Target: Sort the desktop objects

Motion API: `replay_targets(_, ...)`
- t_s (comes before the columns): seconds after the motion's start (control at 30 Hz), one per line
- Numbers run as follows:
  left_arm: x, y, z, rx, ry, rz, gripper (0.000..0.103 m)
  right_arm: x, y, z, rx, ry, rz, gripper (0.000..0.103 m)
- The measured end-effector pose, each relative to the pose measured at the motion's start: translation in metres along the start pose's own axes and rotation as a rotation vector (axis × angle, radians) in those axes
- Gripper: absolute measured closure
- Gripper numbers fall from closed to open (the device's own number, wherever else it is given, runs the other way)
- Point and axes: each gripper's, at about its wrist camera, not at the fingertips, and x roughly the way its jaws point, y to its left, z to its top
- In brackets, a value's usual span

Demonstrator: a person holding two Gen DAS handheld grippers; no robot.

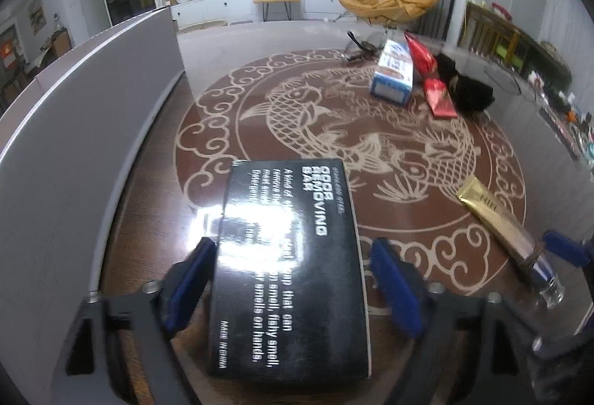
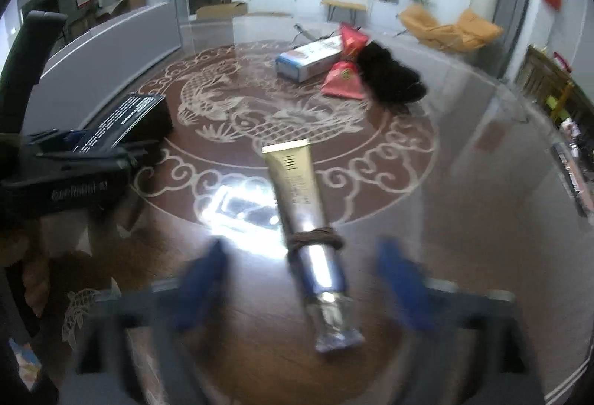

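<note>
Black and glossy, a printed box [image 1: 289,267] is seen lying flat on the glass-topped table [image 1: 260,78] between the spread jaws of the left gripper [image 1: 293,278], its blue pads clear of both sides; a gold tube [image 2: 304,215] is framed lengthwise between the wide-open jaws of the right gripper [image 2: 308,278], untouched; a blue-and-white carton [image 2: 310,58] is left well apart.
</note>
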Motion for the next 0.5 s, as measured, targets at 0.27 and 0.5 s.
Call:
replay_targets(0.27,0.0058,0.0038,0.0030,-0.018,0.039,-0.005,0.000,0.0110,0.0040,0.0029,0.015,0.028,0.031,0.000)
replay_targets(0.5,0.0051,0.0042,0.0026,-0.018,0.038,-0.005,0.000,0.0118,0.0043,0.0037,0.014,0.028,0.030,0.000)
